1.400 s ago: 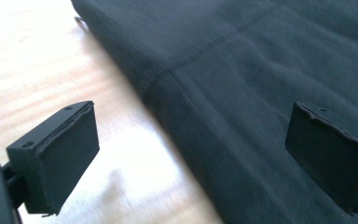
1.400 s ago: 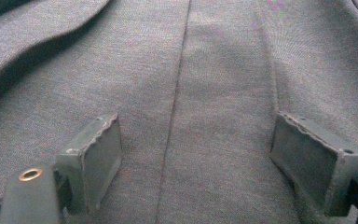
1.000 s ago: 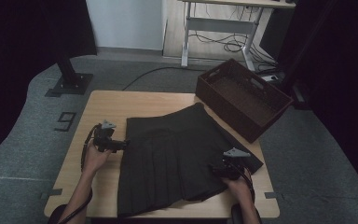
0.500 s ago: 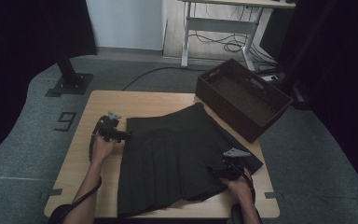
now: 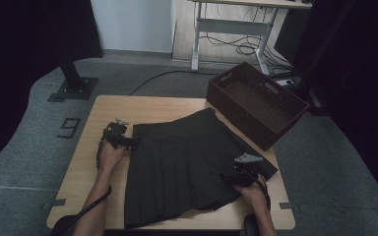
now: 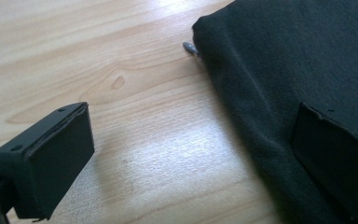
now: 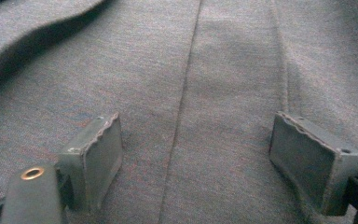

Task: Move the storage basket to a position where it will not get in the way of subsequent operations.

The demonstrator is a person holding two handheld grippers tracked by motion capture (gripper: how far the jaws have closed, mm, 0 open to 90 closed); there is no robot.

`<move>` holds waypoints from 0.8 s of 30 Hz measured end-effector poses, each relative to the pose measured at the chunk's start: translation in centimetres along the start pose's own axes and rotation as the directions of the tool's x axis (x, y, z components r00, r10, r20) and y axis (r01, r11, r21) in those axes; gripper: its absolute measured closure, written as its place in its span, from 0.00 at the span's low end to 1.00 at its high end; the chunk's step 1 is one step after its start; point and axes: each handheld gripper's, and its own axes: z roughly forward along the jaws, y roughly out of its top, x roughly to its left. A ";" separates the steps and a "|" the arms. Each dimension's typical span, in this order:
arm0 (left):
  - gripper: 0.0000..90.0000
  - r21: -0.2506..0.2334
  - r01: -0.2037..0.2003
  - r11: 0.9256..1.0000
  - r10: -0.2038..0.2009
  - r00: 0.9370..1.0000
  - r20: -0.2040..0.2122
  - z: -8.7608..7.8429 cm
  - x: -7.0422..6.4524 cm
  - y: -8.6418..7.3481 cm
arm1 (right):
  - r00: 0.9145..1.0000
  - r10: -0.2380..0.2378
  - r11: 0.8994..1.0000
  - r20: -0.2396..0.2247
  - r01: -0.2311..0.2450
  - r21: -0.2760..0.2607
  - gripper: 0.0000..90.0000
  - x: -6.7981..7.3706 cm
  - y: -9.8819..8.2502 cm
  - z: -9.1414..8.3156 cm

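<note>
Black pleated skirt [image 5: 182, 167] lies spread flat at the middle of the table [image 5: 86, 167], unfolded so far, with the left claw [image 5: 128, 143] open astride its upper-left edge and the right claw [image 5: 230, 178] open on its lower-right pleats, neither pinching cloth yet.

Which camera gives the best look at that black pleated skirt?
The high view: the whole black pleated skirt lies spread on the table. The left gripper view catches just one edge; the right gripper view, only close-up fabric and a seam.
</note>
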 end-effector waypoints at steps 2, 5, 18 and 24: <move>0.00 0.009 0.031 0.999 -0.031 0.999 0.011 0.1 0.4 0.0 | 1.000 -0.006 1.000 -0.002 0.006 -0.003 0.20 -0.4 0.3 0.3; 0.00 0.010 0.043 0.999 -0.043 0.999 0.006 0.3 0.8 0.2 | 1.000 -0.012 1.000 -0.006 0.012 -0.011 0.21 -1.2 0.8 0.9; 0.01 0.002 0.048 0.999 -0.048 0.999 0.009 0.2 0.8 0.1 | 1.000 -0.012 1.000 -0.025 0.013 0.015 0.22 -1.3 1.6 0.6; 0.01 0.001 0.048 0.999 -0.048 0.999 0.010 0.2 0.8 0.1 | 0.998 -0.011 1.000 -0.066 0.013 0.025 0.15 -0.8 1.9 -0.9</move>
